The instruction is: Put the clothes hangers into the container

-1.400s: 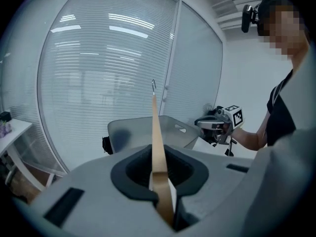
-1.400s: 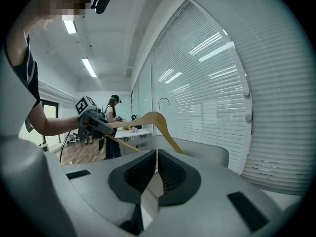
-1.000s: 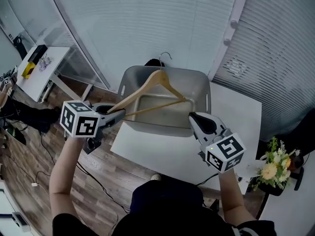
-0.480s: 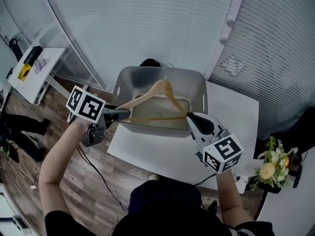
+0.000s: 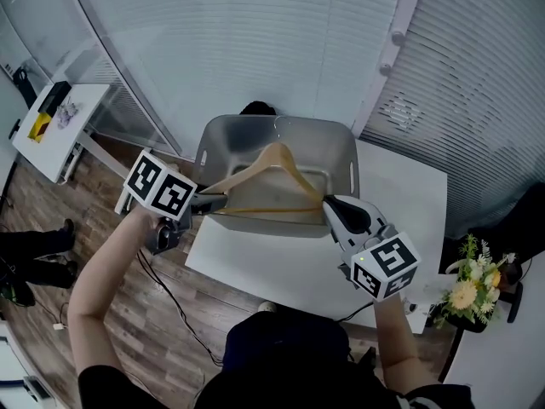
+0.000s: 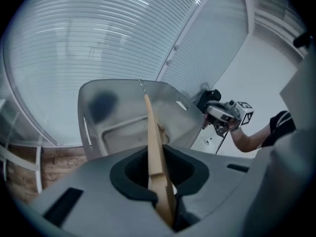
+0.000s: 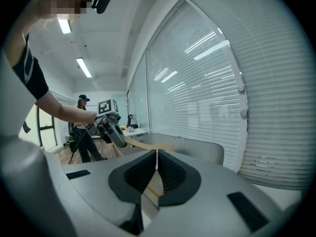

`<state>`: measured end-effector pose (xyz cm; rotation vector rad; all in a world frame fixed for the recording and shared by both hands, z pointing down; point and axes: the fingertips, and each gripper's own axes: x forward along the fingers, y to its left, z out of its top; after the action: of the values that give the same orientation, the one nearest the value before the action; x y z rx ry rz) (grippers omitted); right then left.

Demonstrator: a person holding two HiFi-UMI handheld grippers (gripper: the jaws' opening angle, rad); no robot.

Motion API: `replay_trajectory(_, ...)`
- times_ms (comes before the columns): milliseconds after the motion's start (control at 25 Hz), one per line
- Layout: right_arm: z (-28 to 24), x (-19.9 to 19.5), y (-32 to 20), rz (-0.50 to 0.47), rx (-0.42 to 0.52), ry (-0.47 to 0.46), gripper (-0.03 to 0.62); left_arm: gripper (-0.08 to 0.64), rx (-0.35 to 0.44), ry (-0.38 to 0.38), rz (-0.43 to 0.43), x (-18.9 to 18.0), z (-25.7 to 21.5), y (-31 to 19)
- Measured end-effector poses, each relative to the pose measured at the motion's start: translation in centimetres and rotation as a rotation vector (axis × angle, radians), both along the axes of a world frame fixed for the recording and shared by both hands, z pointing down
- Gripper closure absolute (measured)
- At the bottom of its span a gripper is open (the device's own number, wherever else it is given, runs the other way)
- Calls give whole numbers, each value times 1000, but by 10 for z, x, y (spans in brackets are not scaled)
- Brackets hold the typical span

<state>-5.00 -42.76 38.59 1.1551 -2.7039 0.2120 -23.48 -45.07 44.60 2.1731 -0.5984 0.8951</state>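
A wooden hanger [image 5: 274, 162] with a metal hook hangs over the grey tub container [image 5: 341, 147] on the white table. My left gripper [image 5: 215, 203] grips the hanger's left arm end; its jaws have just been opening a little, and the wood [image 6: 153, 137] still sits pinched between them. My right gripper [image 5: 328, 204] is shut on the right arm end. In the left gripper view the tub [image 6: 98, 132] lies below the hanger, with the right gripper [image 6: 217, 115] beyond. The right gripper view shows the hanger [image 7: 143, 144] running to the left gripper [image 7: 111, 127].
The white table [image 5: 400, 194] stretches right of the tub. A vase of flowers [image 5: 477, 290] stands at the far right. A small side table [image 5: 51, 118] is at left over the wooden floor. A person [image 7: 81, 132] stands in the background. Blinds close off the back.
The hanger has come down toward the tub, its hook now inside the tub's outline. My left gripper has dropped and tilted downward with it. The right gripper has held still.
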Motion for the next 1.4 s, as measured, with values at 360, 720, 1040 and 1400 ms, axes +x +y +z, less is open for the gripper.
replay_trajectory(360,2,-3,-2,-7,-4,0,557,483,244,-218,88,-10,10,-8)
replay_trajectory(720,2,0,-6,7,-5,-7,557,445,374,-340,140,-17,16,-16)
replay_trajectory(1040,1,1,-5,32,0,2,557,329,448,-337,131,-16,6,-22)
replay_trajectory(1400,0,4,1,53,0,11,557,276,496,-187,-18,-19,-22,-31)
